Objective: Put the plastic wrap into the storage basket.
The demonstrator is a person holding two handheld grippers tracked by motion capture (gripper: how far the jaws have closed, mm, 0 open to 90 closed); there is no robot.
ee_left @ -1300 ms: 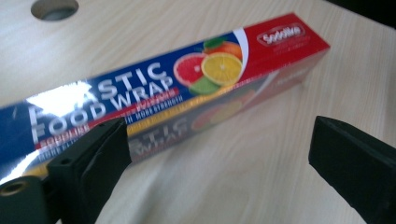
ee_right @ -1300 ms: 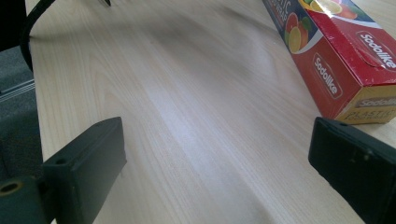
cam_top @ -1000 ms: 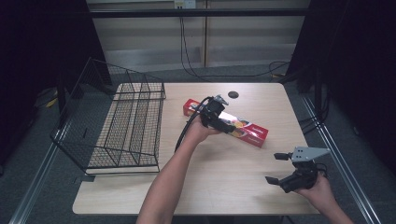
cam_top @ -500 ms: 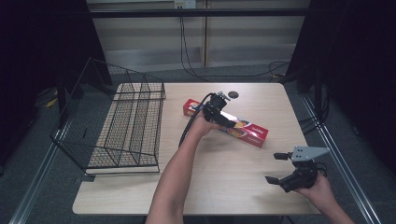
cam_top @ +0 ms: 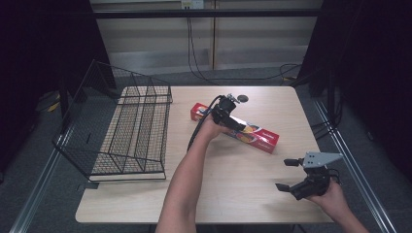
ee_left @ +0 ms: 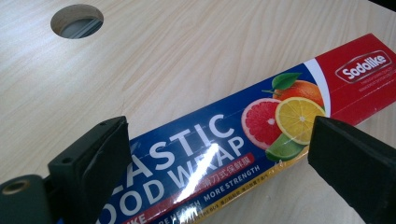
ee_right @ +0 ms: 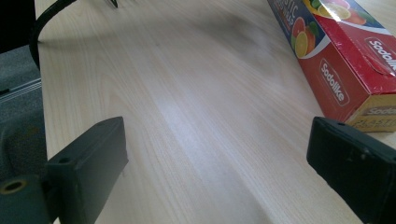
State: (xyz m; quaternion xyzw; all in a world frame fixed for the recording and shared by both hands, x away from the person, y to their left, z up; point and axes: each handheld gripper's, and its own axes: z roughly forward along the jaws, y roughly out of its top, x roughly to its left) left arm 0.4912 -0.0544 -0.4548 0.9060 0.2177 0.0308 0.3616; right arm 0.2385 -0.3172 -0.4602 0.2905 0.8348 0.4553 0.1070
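Note:
A long red and blue box of plastic food wrap [cam_top: 260, 138] lies slantwise on the middle of the wooden table [cam_top: 228, 194]. My left gripper [cam_top: 232, 118] is down over the box's middle. In the left gripper view my left gripper [ee_left: 219, 140] is open, with one jaw on each side of the box [ee_left: 224, 149]; I cannot tell whether they touch it. My right gripper [cam_top: 283, 174] is held open near the table's front right corner, apart from the box. In the right gripper view my right gripper [ee_right: 215, 144] has bare table between its jaws, and the box's red end [ee_right: 345, 51] lies ahead to the right.
A black wire basket [cam_top: 121, 131] stands on the table's left part, with one side tilted out over the edge. A round cable hole [cam_top: 242, 98] sits near the far edge, just past the box, and it appears as a round hole [ee_left: 77, 21] in the left gripper view. A black cable trails from the left gripper.
My left gripper has shifted a little toward the far side over the box. The right gripper and the box have stayed put.

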